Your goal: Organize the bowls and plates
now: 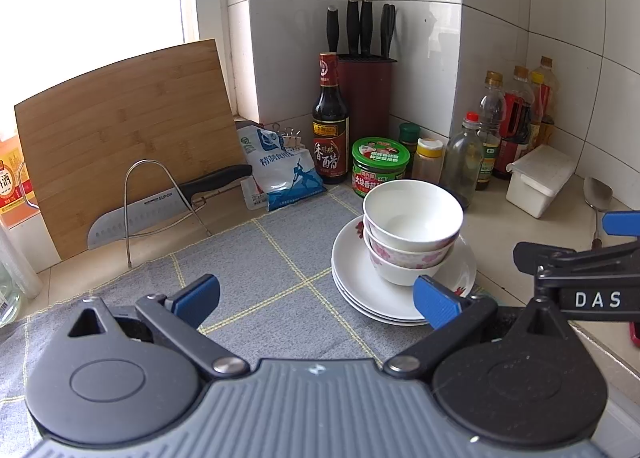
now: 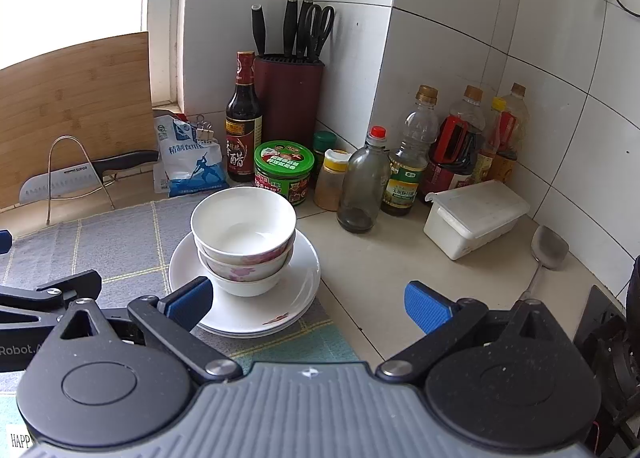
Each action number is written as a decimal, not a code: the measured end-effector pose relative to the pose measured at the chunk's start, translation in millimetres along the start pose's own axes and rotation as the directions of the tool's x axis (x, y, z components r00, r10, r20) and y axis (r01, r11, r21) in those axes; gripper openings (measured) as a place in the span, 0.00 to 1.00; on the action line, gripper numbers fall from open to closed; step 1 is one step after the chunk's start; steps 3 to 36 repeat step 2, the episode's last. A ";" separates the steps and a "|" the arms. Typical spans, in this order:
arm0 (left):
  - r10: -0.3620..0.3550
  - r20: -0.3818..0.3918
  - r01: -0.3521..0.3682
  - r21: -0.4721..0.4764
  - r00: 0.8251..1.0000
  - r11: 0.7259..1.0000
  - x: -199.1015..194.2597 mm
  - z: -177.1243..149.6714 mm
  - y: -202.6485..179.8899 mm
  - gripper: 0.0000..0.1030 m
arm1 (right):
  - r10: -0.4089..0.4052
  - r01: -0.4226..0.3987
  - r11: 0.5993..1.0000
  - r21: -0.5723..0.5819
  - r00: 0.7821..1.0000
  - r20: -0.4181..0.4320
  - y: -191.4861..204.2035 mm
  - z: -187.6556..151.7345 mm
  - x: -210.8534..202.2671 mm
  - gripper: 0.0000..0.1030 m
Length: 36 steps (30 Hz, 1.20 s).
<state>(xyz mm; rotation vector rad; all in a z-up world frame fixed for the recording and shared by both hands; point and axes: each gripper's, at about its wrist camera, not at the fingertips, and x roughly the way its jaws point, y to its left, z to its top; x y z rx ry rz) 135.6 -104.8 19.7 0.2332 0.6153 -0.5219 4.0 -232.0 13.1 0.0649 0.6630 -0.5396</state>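
Note:
Stacked white bowls (image 1: 412,232) with pink flower print sit nested on a stack of white plates (image 1: 360,290) on a grey checked mat (image 1: 256,258). The same bowls (image 2: 244,238) and plates (image 2: 296,298) show in the right wrist view. My left gripper (image 1: 318,300) is open and empty, low over the mat, with the plates just past its right fingertip. My right gripper (image 2: 308,304) is open and empty, in front of the plates, its left fingertip over their near rim.
A green-lidded jar (image 1: 380,165), vinegar bottle (image 1: 330,121), knife block (image 1: 366,97) and several oil bottles (image 2: 452,153) line the tiled corner. A salt bag (image 1: 280,169), cutting board (image 1: 128,137) and knife (image 1: 160,205) stand left. A white lidded box (image 2: 476,217) and spoon (image 2: 548,254) lie right.

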 end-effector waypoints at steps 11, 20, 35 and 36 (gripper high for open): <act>-0.001 0.001 0.001 0.001 1.000 1.000 0.2 0.1 0.4 0.99 | 0.000 0.000 1.000 0.001 1.000 0.000 0.2 -0.2 -0.6 1.00; -0.001 0.001 0.001 0.001 1.000 1.000 0.2 0.1 0.4 0.99 | 0.000 0.000 1.000 0.001 1.000 0.000 0.2 -0.2 -0.6 1.00; -0.001 0.001 0.001 0.001 1.000 1.000 0.2 0.1 0.4 0.99 | 0.000 0.000 1.000 0.001 1.000 0.000 0.2 -0.2 -0.6 1.00; -0.001 0.001 0.001 0.001 1.000 1.000 0.2 0.1 0.4 0.99 | 0.000 0.000 1.000 0.001 1.000 0.000 0.2 -0.2 -0.6 1.00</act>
